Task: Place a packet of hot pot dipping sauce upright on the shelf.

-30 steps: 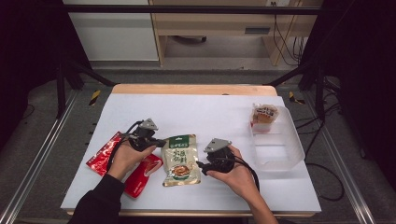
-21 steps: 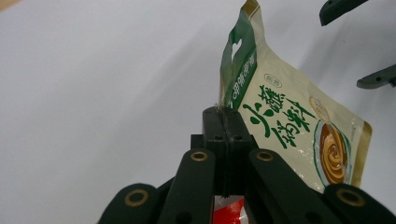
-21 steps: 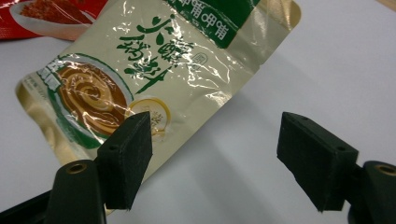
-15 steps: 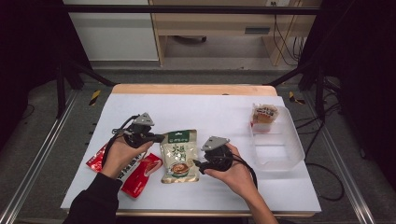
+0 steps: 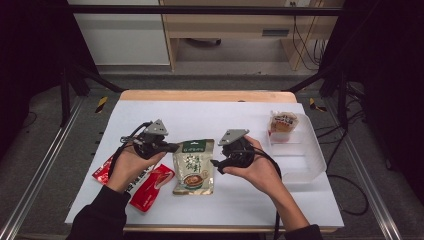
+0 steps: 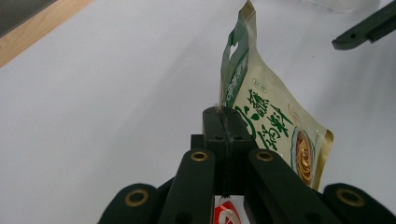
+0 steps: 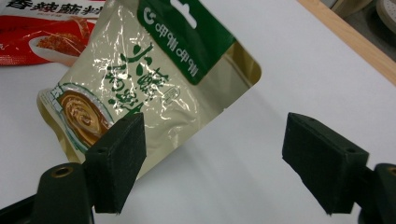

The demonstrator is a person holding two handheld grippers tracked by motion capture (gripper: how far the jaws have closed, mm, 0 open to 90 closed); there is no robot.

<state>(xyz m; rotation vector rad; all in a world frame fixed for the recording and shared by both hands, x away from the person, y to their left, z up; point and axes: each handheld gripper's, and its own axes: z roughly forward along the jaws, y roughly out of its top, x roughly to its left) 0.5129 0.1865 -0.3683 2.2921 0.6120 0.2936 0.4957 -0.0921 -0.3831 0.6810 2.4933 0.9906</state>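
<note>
A beige and green food pouch [image 5: 194,165] lies in the middle of the white table [image 5: 210,115]. My left gripper [image 5: 172,148] is shut on the pouch's upper left edge. In the left gripper view the jaws [image 6: 224,116] pinch that edge, and the pouch [image 6: 266,116] stands tilted up on its side. At the pouch's right side my right gripper [image 5: 216,165] is open. In the right gripper view the pouch [image 7: 140,79] hangs in front of the left pad, with nothing between the jaws [image 7: 219,154].
Two red packets [image 5: 152,186] [image 5: 102,170] lie under my left forearm; one red packet [image 7: 46,28] also lies beyond the pouch. At the right stands a clear plastic box [image 5: 300,155] with a snack packet [image 5: 282,122] at its far end. A wooden strip [image 5: 205,95] edges the table's far side.
The left gripper has tipped the pouch's gripped edge up off the table. The right gripper has moved slightly away from the person, staying open beside the pouch.
</note>
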